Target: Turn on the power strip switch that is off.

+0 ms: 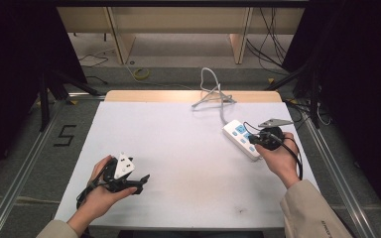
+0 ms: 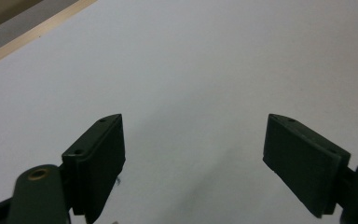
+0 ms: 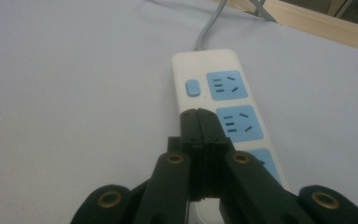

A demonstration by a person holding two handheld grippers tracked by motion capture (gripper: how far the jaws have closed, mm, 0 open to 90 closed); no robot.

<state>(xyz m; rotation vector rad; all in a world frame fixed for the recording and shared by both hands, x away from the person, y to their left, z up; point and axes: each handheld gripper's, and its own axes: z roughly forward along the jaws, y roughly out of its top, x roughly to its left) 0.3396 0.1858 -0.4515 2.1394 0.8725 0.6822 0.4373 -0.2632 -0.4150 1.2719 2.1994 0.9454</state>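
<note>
Now your right hand-held gripper [image 3: 198, 114], clenched empty, sits over the power strip [image 1: 241, 139], whose long axis runs from four o'clock toward ten o'clock, cord end at ten; your left hand-held gripper [image 2: 193, 154] is released.

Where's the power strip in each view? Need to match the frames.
High view: power strip lies right of centre on the white table, under the right claw.
Left gripper view: not in it.
Right gripper view: centre, running up from the shut claw.
Shared landmark: the strip's grey cord toward the table's wooden far edge.

Lab-like recording space: black curtains [image 1: 10, 74], metal floor rails [image 1: 20, 173], loose cables [image 1: 270, 34]
</note>
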